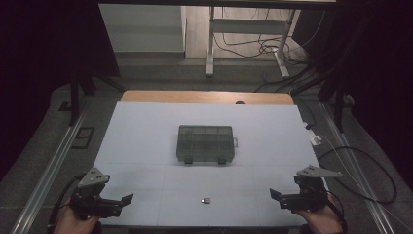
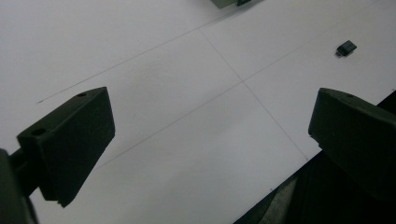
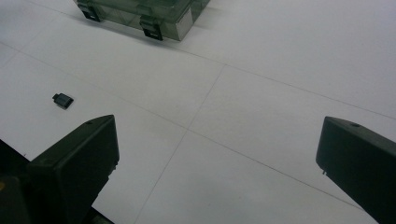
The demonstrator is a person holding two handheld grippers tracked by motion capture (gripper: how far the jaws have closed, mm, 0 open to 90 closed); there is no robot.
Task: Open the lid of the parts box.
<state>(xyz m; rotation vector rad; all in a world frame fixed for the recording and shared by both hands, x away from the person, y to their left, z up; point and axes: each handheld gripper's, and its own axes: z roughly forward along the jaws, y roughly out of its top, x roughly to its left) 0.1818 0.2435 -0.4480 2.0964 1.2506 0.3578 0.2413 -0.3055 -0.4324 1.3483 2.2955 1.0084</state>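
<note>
Table (image 1: pixel 146 146): wide white matte board over a wooden top, faint seam lines crossing it. It takes most of the high view.

Box (image 1: pixel 206 144): translucent grey-green plastic organiser box, rectangular, divided into compartments, lid down with two dark latches on its near edge. Sits at table centre. In the right gripper view it lies at 11 o'clock (image 3: pixel 140 11); in the left gripper view a corner of it (image 2: pixel 224 3) shows at 12 o'clock.

Left gripper (image 1: pixel 127 198): black two-jaw tool with a grey plate on top, held at 7 o'clock of the table near the front edge. Jaws spread wide, nothing between them, bare board underneath in its own view (image 2: pixel 210 140).

Right gripper (image 1: pixel 273 193): same build, at 5 o'clock of the table. Jaws also released and wide apart, holding nothing (image 3: pixel 215 163).

Part (image 1: pixel 205 200): small dark block-shaped piece with a paler end, too small to identify further. It lies loose on the board at 6 o'clock of the box, well apart from it, between the two grippers and close to the front edge. At 1 o'clock in the left gripper view (image 2: pixel 346 48), 10 o'clock in the right (image 3: pixel 62 100).

Progress, as judged: nothing begun. Part untouched, box shut. Likely left to do: unlatch the lid, pick up the part, place it in a compartment.
</note>
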